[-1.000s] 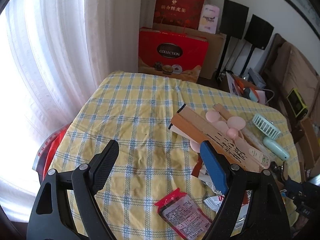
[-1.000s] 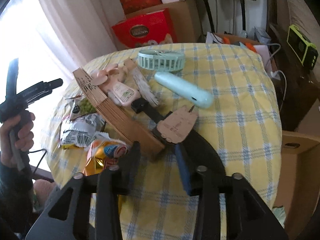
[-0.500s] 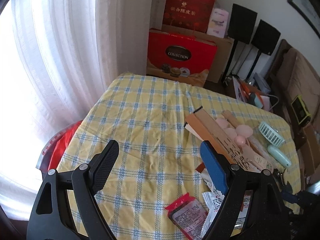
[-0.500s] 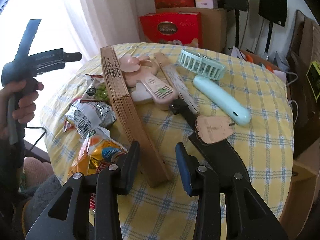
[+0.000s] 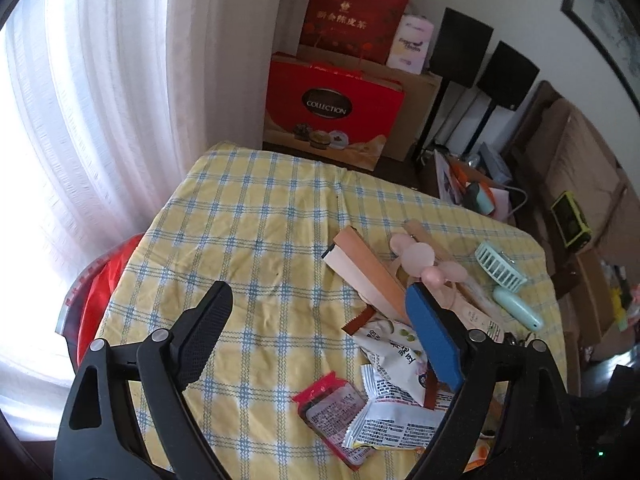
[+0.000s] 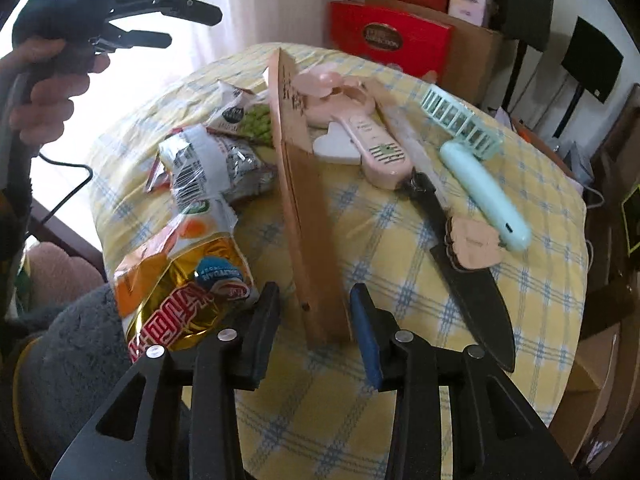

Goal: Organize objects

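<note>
right tongs [image 6: 314, 320] straddle folded fan [image 6: 304, 208].

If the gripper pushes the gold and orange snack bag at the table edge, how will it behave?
The gold and orange snack bag looks puffy and crinkled, so it is probably light and will likely dent rather than resist. Its glossy foil may be slippery. It overhangs the table edge, so a push might tip it off.

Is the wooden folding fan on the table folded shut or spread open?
Folded shut. The wooden fan shows as one tight stack of slats, standing on its long edge between the right claw fingers; no leaf is fanned out.
</note>
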A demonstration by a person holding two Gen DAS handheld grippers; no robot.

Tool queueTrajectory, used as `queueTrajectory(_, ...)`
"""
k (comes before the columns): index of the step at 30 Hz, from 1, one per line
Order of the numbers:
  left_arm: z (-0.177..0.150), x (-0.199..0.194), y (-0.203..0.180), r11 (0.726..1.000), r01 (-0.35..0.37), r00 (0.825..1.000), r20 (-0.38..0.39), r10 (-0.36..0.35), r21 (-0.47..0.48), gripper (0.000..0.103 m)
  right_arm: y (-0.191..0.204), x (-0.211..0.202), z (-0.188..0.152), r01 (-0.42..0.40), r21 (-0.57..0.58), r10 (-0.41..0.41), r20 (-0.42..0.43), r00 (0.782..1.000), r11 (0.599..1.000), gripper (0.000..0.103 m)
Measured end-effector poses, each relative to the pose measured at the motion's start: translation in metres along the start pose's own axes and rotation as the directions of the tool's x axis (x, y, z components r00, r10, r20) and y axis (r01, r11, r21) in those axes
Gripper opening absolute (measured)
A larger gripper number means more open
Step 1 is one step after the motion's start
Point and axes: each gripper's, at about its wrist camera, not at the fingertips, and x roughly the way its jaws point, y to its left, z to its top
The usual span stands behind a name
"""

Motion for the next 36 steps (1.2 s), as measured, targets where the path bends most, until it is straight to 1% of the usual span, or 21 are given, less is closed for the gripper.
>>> queueTrajectory(2,0.002,0.0,0.002,1.0,-0.002,1.0,-0.006,0.002,-0.014,0.087,-0.004,-0.001,-0.001,-0.011,0.024,0.011,0.003,1.0,1.0,0.038)
queueTrajectory(6,0.007,0.0,0.004,1.0,-0.021,1.0,-0.011,0.021,-0.019,0.087,-0.013,-0.005,0.0,0.002,0.082,-0.002,0.008,1.0,0.997,0.038)
queueTrajectory(8,0.008,0.001,0.006,0.999,-0.022,1.0,-0.015,0.021,-0.023,0.087,-0.015,-0.006,0.0,-0.007,0.116,0.006,0.011,1.0,0.993,0.038)
queueTrajectory(10,0.01,0.004,0.007,0.999,-0.012,1.0,-0.027,0.011,-0.031,0.088,-0.02,-0.007,0.0,-0.056,0.177,0.054,0.019,0.998,0.983,0.039)
queueTrajectory(12,0.011,0.01,0.009,0.999,-0.021,0.999,-0.044,0.02,-0.034,0.088,-0.027,-0.007,-0.003,-0.118,0.258,0.112,0.036,0.993,0.959,0.041)
queueTrajectory(14,0.013,0.016,0.009,0.999,-0.027,0.998,-0.061,0.025,-0.033,0.088,-0.036,-0.007,-0.004,-0.157,0.32,0.148,0.052,0.988,0.934,0.041)
queueTrajectory(16,0.013,0.021,0.01,0.999,-0.032,0.997,-0.077,0.029,-0.039,0.088,-0.039,-0.009,-0.004,-0.171,0.353,0.159,0.062,0.985,0.92,0.038)
queueTrajectory(17,0.014,0.023,0.01,0.999,-0.03,0.996,-0.082,0.027,-0.043,0.088,-0.039,-0.01,-0.004,-0.164,0.354,0.152,0.062,0.987,0.921,0.036)
queueTrajectory(22,0.01,0.033,0.006,0.998,-0.021,0.994,-0.109,0.015,-0.052,0.088,-0.029,-0.008,0.0,-0.114,0.319,0.108,0.038,0.993,0.941,0.037)
queueTrajectory(24,0.009,0.036,0.004,0.999,-0.022,0.993,-0.117,0.016,-0.047,0.088,-0.02,-0.006,0.003,-0.045,0.265,0.041,0.02,0.999,0.963,0.035)
queueTrajectory(26,0.009,0.04,0.003,0.999,-0.023,0.991,-0.129,0.017,-0.048,0.088,-0.009,-0.003,0.006,0.032,0.19,-0.031,-0.007,1.0,0.981,0.034)
queueTrajectory(27,0.01,0.041,0.002,0.999,-0.021,0.991,-0.133,0.014,-0.049,0.088,-0.001,-0.002,0.007,0.082,0.145,-0.079,-0.022,0.997,0.986,0.032)
queueTrajectory(29,0.012,0.045,0.001,0.999,-0.027,0.99,-0.138,0.021,-0.047,0.088,0.007,-0.002,0.007,0.123,0.107,-0.121,-0.024,0.992,0.987,0.03)
queueTrajectory(32,0.019,0.055,-0.002,0.998,-0.039,0.987,-0.156,0.032,-0.041,0.088,0.006,-0.003,0.005,0.115,0.117,-0.114,-0.015,0.993,0.987,0.028)
queueTrajectory(34,0.024,0.064,-0.007,0.997,-0.072,0.985,-0.161,0.068,-0.017,0.088,0.003,-0.004,0.004,0.1,0.13,-0.1,-0.008,0.995,0.987,0.027)
queueTrajectory(36,0.029,0.076,-0.016,0.992,-0.122,0.979,-0.163,0.125,0.027,0.088,0.001,-0.006,0.003,0.082,0.14,-0.083,0.003,0.997,0.987,0.027)
